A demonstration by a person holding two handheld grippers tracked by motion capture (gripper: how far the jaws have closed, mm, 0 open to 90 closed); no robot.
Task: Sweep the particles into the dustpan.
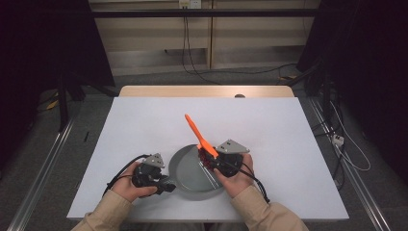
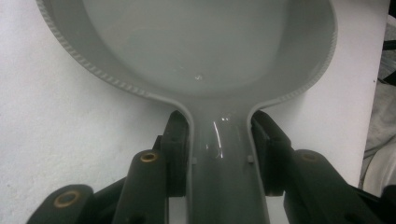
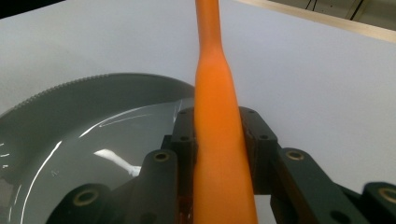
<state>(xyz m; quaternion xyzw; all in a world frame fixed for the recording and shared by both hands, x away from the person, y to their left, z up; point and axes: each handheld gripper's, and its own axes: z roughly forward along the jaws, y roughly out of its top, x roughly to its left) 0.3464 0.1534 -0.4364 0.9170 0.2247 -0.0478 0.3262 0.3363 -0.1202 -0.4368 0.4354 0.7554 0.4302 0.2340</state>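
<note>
Pan [image 1: 192, 171] sits near the front edge of the white table [image 1: 269, 125], grey and round, between the two hands. Left gripper [image 1: 166, 186] is down low at the pan's near-left side, and its own view gives the close-up: the pan [image 2: 196, 46] handle [image 2: 224, 154] runs straight between the black jaws, both pads pressed against its sides, a firm clamp. That same view shows the beaded rim and the bare, glossy inside of the pan.

Right gripper [image 1: 208, 161] hangs over the pan's right rim, clamped on an orange tool [image 1: 197, 134]. From above, the tool slants up and away to the left, its far tip over bare table beyond the pan. The right gripper view shows the grip itself: the orange tool [image 3: 219, 140], thick and smooth here, is squeezed between both pads and narrows as it rises out of the top, with the pan [image 3: 70, 140] below and to the left.

Both forearms, in tan sleeves, come in from the near edge. Left hand [image 1: 127, 185] is wrapped low around its gripper; right hand [image 1: 238, 178] is cupped behind its own, tilted forward.
</note>
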